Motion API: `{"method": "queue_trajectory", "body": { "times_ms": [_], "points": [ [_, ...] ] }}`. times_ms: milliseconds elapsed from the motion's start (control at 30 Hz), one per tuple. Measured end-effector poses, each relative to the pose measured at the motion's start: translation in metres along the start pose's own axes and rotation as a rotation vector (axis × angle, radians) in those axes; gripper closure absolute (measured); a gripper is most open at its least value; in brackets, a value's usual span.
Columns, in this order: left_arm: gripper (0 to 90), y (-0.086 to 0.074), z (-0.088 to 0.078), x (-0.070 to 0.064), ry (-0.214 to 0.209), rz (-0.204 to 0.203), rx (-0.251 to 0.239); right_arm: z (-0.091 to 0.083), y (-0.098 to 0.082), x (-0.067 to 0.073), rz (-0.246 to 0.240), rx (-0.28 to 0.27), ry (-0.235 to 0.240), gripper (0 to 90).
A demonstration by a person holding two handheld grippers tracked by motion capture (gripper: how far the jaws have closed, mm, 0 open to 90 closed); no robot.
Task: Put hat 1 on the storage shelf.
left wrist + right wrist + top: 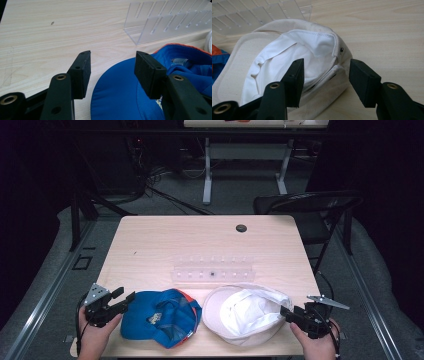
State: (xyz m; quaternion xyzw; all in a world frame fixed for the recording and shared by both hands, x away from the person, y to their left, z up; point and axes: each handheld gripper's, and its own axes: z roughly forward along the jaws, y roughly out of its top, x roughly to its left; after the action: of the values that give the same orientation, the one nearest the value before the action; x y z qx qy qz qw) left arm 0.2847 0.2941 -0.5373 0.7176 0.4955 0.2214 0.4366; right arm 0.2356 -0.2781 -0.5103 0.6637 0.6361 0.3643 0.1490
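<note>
A blue cap with orange trim lies upside down at the table's front left; its brim runs under my left gripper. That left gripper is open, its jaws straddling the brim's edge. A white cap lies upside down at the front right, its white lining facing up. My right gripper is open too, and in its own view the right gripper has its jaws on either side of the white cap's back rim.
A clear plastic slotted rack stands mid-table behind both caps. A round dark grommet sits near the far edge. A black folding chair stands beyond the table's right corner. Bare wood lies on the far half.
</note>
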Motion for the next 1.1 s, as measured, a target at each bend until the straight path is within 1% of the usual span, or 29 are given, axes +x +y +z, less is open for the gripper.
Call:
{"method": "queue_trajectory", "body": {
  "times_ms": [33,100,133,167,200,233,267,333,400,467,567,633,700,733,767,900,1033,1100],
  "points": [
    [47.8,0.0,0.0,0.0,0.0,-0.002,0.0,0.0,-0.002,-0.001,0.015,0.006,0.007,53.8],
    [47.8,0.0,0.0,0.0,-0.002,-0.001,0.001,0.001,-0.004,-0.002,0.018,0.015,0.009,60.9],
    [47.8,0.0,0.0,0.0,-0.002,-0.001,0.001,0.001,-0.004,-0.002,0.018,0.015,0.009,60.9],
    [47.8,0.0,0.0,0.0,-0.003,-0.001,0.0,0.001,-0.004,-0.002,0.014,0.019,0.008,64.2],
    [47.8,0.0,0.0,0.0,-0.002,-0.001,0.0,0.001,-0.003,-0.002,0.003,0.031,0.008,69.8],
    [47.8,0.0,0.0,0.0,-0.002,-0.001,0.0,0.001,-0.003,-0.002,0.003,0.031,0.008,69.8],
    [47.8,0.0,0.0,0.0,-0.002,-0.001,0.0,0.001,-0.002,-0.002,-0.001,0.036,0.006,72.3],
    [47.8,0.0,0.0,0.0,-0.003,-0.003,-0.004,0.001,0.003,-0.004,-0.013,0.062,0.009,78.0],
    [47.8,0.0,0.0,0.0,-0.002,-0.003,-0.004,0.001,0.008,-0.006,-0.018,0.082,0.015,79.2],
    [47.8,0.0,0.0,0.0,-0.002,-0.003,-0.004,0.002,0.012,-0.007,-0.021,0.09,0.023,80.6],
    [47.8,0.0,0.0,0.0,-0.002,-0.003,-0.003,0.002,0.022,-0.006,-0.043,0.118,0.012,81.4],
    [47.8,0.0,0.0,0.0,-0.002,-0.002,-0.003,0.002,0.029,-0.006,-0.06,0.125,0.001,81.7],
    [47.8,0.0,0.0,0.001,-0.001,-0.002,-0.001,0.002,0.032,-0.006,-0.06,0.124,-0.003,81.8],
    [47.8,0.0,0.0,0.001,-0.001,-0.002,0.0,0.002,0.04,-0.008,-0.063,0.139,-0.009,81.9],
    [47.8,0.0,0.0,0.001,-0.001,-0.002,0.0,0.002,0.042,-0.009,-0.062,0.146,-0.014,81.9],
    [47.8,0.0,0.001,0.001,-0.001,-0.004,0.002,0.005,0.052,-0.012,-0.045,0.184,-0.003,81.8],
    [47.8,-0.001,0.001,0.001,-0.002,-0.005,0.0,0.008,0.061,-0.01,-0.063,0.223,-0.015,80.7],
    [47.8,-0.001,0.001,0.001,-0.003,-0.004,0.001,0.009,0.065,-0.007,-0.066,0.233,-0.017,80.1]
  ]
}}
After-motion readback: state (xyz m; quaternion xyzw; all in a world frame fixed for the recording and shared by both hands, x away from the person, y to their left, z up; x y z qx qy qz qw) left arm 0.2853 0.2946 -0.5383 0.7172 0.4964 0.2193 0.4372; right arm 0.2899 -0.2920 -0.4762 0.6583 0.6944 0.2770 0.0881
